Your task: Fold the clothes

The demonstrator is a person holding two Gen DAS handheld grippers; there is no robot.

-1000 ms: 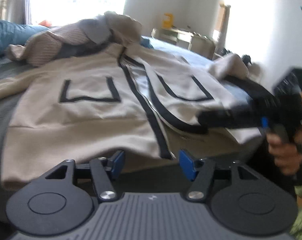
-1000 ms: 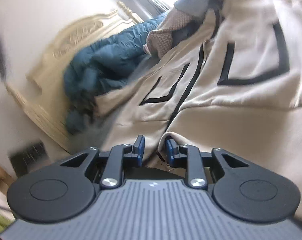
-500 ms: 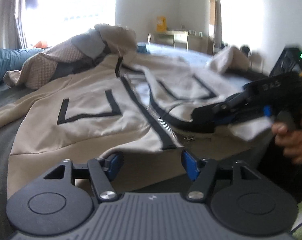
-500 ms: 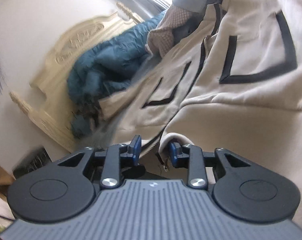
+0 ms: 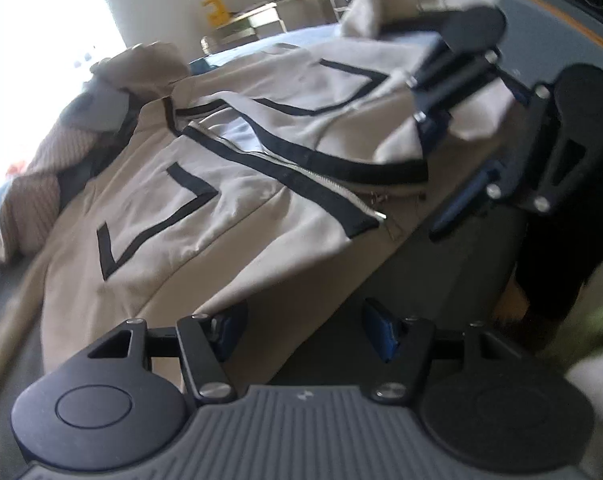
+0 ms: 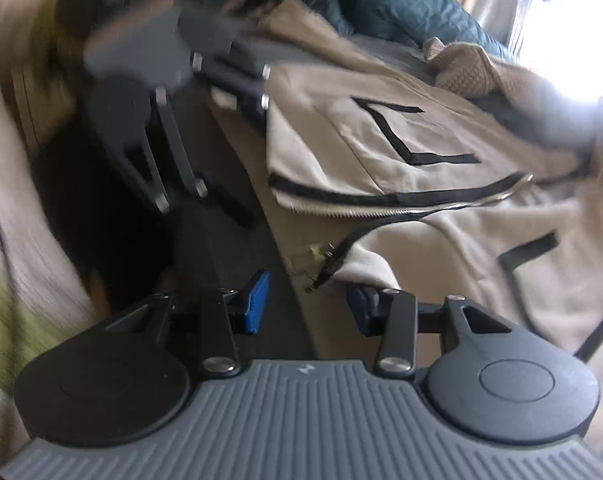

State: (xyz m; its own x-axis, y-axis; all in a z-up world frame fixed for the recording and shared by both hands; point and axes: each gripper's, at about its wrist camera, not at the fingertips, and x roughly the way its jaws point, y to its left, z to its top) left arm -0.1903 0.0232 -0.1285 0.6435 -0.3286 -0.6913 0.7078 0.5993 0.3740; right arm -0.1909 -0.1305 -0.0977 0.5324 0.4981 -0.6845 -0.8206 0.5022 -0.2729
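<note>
A beige jacket (image 5: 237,184) with black trim lies spread open on the bed (image 5: 441,264), its zip unfastened (the hem reaches the bed's near edge). The left gripper (image 5: 301,332) stands at that edge with its jaws wide apart, gripping nothing. The right gripper (image 6: 307,300) has just been opening its jaws; the hem corner lies between them, unpressed.

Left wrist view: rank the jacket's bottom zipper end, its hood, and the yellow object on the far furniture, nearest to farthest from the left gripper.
From the left gripper:
1. Zipper end, right of centre at the jacket hem.
2. Hood, upper left.
3. Yellow object, top, across the room.
</note>
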